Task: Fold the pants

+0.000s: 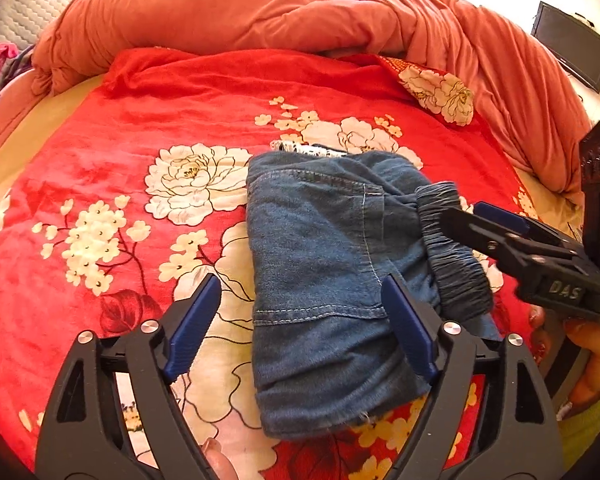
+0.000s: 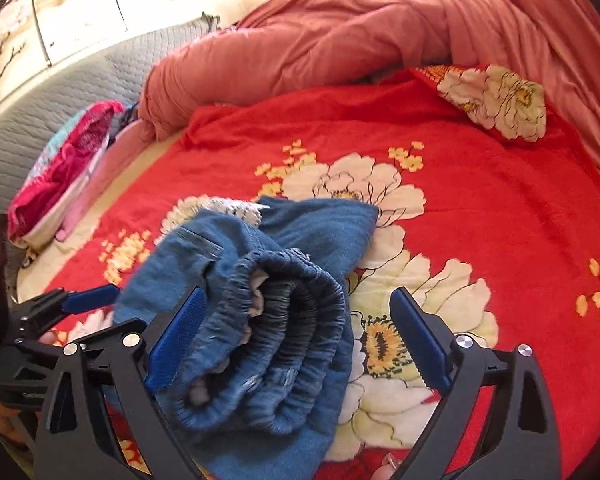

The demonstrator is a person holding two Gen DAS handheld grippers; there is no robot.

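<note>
Blue denim pants (image 1: 324,264) lie folded into a compact bundle on the red floral blanket (image 1: 120,128). Their gathered elastic waistband (image 1: 452,252) faces right. My left gripper (image 1: 304,328) is open, its jaws straddling the bundle's near left part without gripping it. My right gripper (image 1: 476,216) comes in from the right beside the waistband. In the right wrist view the right gripper (image 2: 300,336) is open, with the waistband (image 2: 268,336) between its fingers, loose. The left gripper (image 2: 88,298) shows at the left edge there.
A bunched salmon duvet (image 1: 260,12) lies across the far side of the bed. A pink garment pile (image 2: 60,184) sits at the left by a grey quilted headboard (image 2: 60,92). A dark screen (image 1: 572,48) stands far right. The blanket's corner (image 2: 496,100) is folded over.
</note>
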